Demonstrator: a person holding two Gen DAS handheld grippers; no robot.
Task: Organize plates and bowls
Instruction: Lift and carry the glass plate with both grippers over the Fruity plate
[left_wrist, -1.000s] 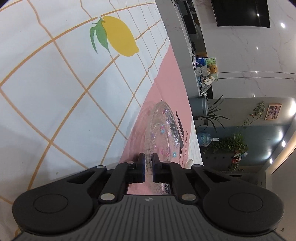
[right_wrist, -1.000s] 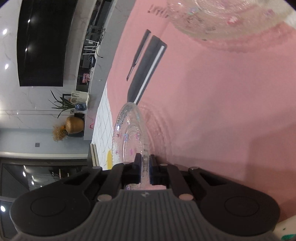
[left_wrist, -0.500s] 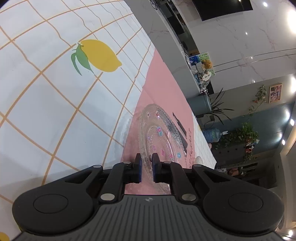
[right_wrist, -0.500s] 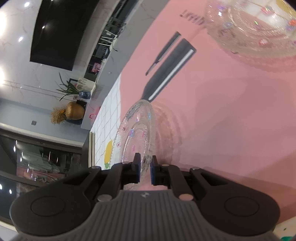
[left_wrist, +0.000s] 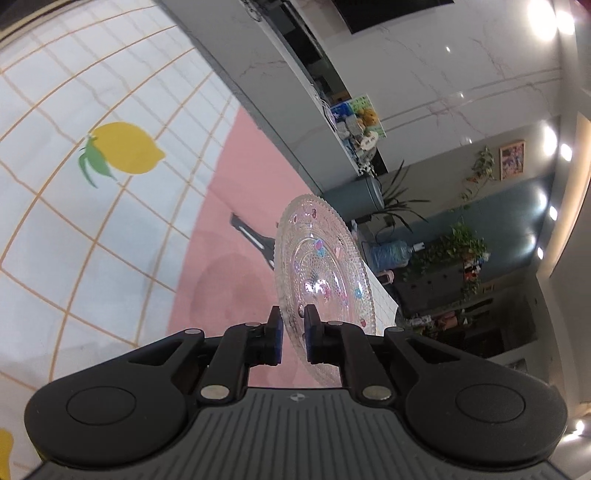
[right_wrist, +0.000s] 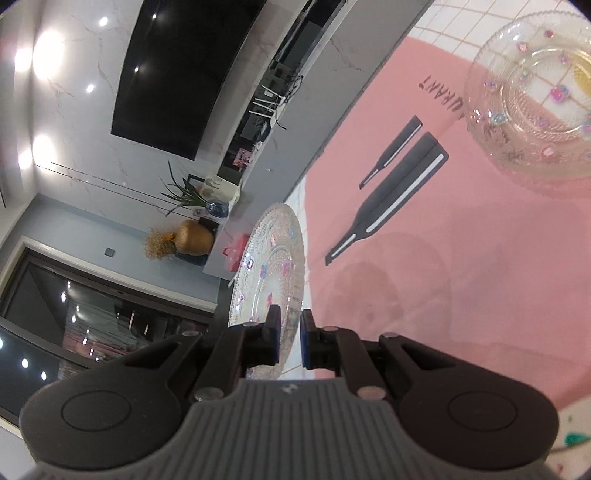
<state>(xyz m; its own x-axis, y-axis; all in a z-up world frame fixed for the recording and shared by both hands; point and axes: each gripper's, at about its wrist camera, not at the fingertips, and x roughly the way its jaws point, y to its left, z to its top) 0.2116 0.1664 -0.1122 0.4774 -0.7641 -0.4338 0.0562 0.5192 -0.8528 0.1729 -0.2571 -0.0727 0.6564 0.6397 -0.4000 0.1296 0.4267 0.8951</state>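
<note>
With the left gripper (left_wrist: 292, 334) and right gripper (right_wrist: 289, 338) each pinching a glass plate's (left_wrist: 321, 266) rim, either could slip and strike the glass bowl (right_wrist: 535, 96) at two o'clock.

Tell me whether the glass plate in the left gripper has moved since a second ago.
Yes. The glass plate, clamped in the left gripper, has lifted off the pink mat; its rim now stands against the room behind.

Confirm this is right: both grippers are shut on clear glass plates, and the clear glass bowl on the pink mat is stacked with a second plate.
Not quite. In the right wrist view, the clear glass bowl sits empty on the pink mat. Both plates are gripped as stated.
</note>
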